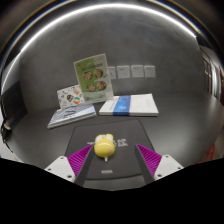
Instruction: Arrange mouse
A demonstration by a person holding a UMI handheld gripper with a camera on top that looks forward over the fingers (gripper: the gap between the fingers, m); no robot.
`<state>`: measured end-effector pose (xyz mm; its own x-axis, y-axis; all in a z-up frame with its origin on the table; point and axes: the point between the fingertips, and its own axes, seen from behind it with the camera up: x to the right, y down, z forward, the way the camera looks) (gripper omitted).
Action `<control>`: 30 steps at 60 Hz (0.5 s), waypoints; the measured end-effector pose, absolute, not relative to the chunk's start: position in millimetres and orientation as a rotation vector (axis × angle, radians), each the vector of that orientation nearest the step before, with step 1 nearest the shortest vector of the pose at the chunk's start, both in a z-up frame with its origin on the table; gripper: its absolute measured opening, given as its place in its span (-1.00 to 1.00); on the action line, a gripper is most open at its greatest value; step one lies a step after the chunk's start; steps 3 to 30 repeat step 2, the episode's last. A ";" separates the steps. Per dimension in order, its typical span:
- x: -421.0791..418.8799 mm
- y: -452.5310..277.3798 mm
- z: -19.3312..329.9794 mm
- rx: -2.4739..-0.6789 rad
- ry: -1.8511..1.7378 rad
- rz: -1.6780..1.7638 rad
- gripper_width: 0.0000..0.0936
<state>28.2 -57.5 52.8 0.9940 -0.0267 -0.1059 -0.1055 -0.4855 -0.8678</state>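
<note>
Currently the gripper is hovering with fingers released — the yellow mouse is sitting between them on a dark mouse pad, gaps either side; beyond, books are lying on the tabletop.

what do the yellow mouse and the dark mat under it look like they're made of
The small rounded yellow mouse looks like smooth moulded plastic: a pale highlight shows on its top. The dark rectangular mat looks like matte fabric or rubber, flat and without glare. The mouse sits between the open claw's fingers.
</note>
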 end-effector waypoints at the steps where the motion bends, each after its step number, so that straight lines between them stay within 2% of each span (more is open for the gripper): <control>1: 31.6 -58.6 50.6 -2.073 0.099 0.086 0.80; 30: 35.5 -66.1 52.6 -2.074 0.106 0.081 0.79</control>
